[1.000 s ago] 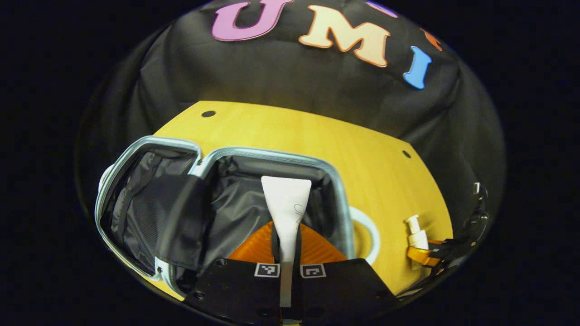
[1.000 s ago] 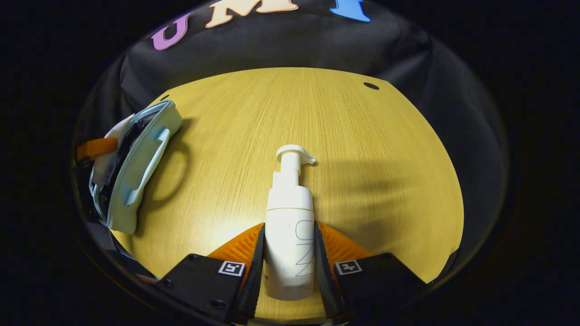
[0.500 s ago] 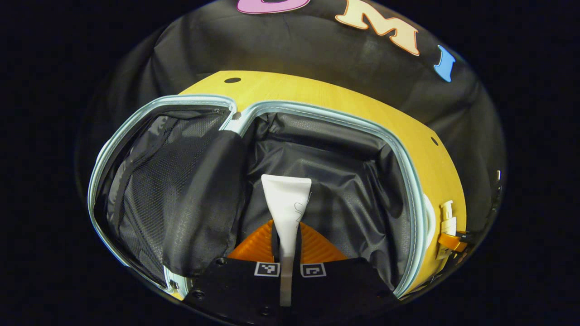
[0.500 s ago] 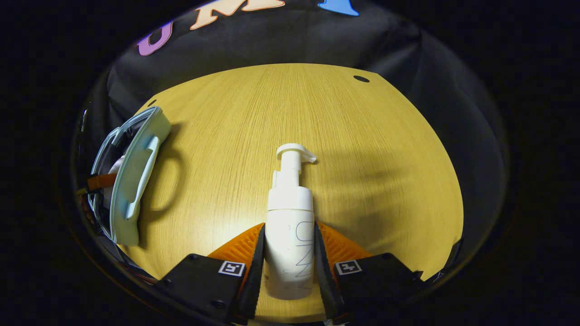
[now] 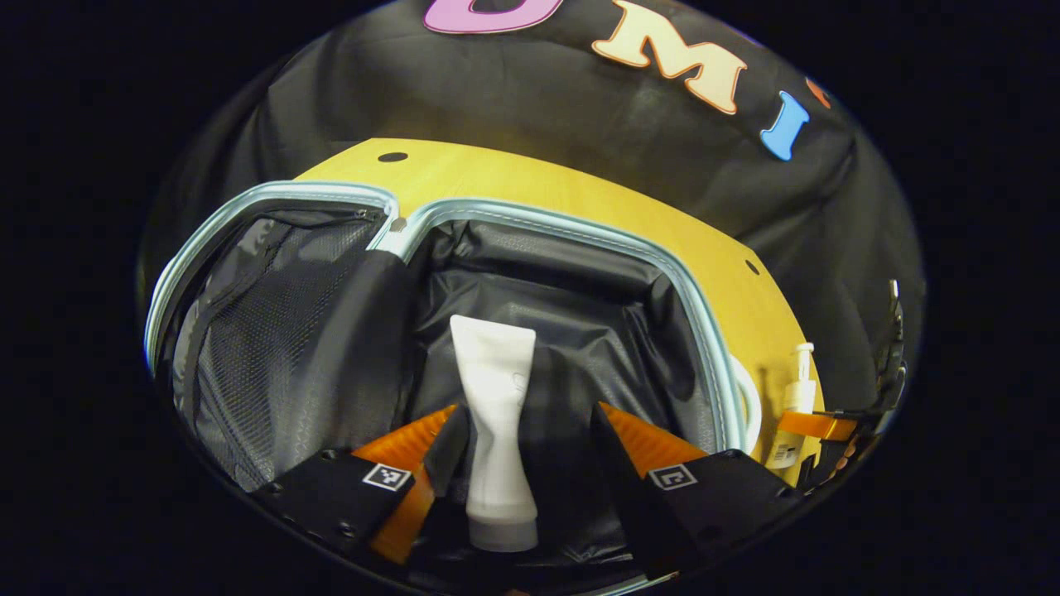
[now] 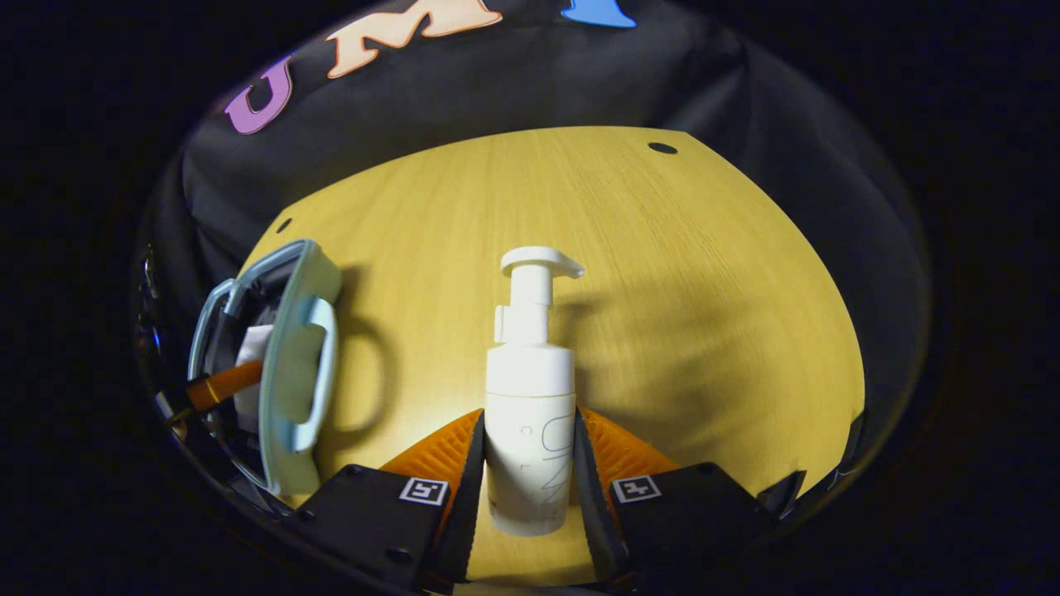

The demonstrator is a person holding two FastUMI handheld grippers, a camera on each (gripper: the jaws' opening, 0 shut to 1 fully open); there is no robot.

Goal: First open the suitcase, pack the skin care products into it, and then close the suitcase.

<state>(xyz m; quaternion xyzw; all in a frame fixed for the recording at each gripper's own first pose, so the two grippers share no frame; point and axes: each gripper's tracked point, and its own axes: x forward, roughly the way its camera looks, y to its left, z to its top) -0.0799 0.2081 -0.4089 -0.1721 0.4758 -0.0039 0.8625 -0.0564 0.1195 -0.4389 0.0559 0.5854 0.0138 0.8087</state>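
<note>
The light-blue suitcase (image 5: 580, 235) lies open on the wooden table (image 5: 530, 186), showing its black lining. A white tube (image 5: 493, 414) rests in the right half, cap toward me. My left gripper (image 5: 530, 432) stands open around it, and the tube lies against the left finger. My right gripper (image 6: 530, 463) is shut on a white pump bottle (image 6: 530, 414), held just above the table (image 6: 679, 281). In the left gripper view that pump bottle (image 5: 793, 406) stands right of the case. In the right gripper view the suitcase (image 6: 290, 356) lies to the left, with the tube (image 6: 248, 356) inside it.
The left half of the suitcase has a mesh pocket (image 5: 265, 331) and a black flap (image 5: 356, 348). A pale handle (image 6: 319, 364) sticks out from the case's side toward the bottle. Bare tabletop stretches right of the case. The booth's black cloth hangs behind the table.
My left gripper has opened and let go of the white tube, which now lies in the suitcase. My right gripper has carried the pump bottle closer to the suitcase.
</note>
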